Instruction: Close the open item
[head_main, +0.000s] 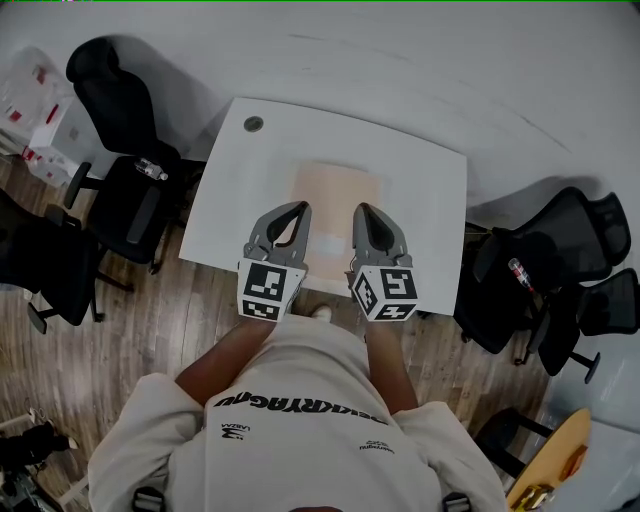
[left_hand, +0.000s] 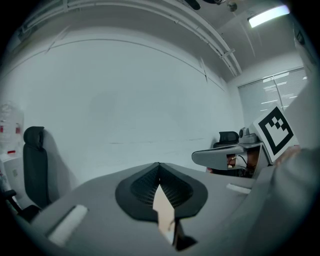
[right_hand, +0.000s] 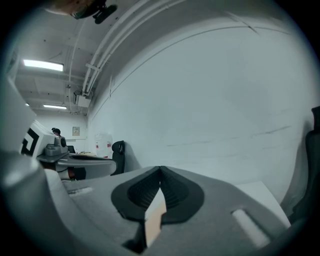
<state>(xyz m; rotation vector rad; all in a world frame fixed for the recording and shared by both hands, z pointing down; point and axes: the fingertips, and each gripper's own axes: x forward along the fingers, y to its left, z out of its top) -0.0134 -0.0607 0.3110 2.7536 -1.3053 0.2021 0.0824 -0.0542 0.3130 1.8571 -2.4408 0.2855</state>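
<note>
One white tabletop (head_main: 420, 190) stands against the wall. Black office chairs flank it: two at 9 o'clock (head_main: 125, 160) and at least two more at 3 o'clock (head_main: 560, 250). At the middle of the tabletop lies a single flat tan item (head_main: 337, 185). From up here I can't tell what sort of thing it is, or where it opens.

The person holds two tongs side by side at its 6 o'clock edge, the left tongs (head_main: 302, 210) and the right tongs (head_main: 360, 210). Each pair is pressed together at the tips with nothing caught between them, and only a sliver of tan shows through the gap lower down.

There are two bottles, one on a chair seat at 9 o'clock (head_main: 150, 168) and one at 3 o'clock (head_main: 518, 272). One small round grommet (head_main: 253, 124) sits in the tabletop's 11 o'clock corner.
</note>
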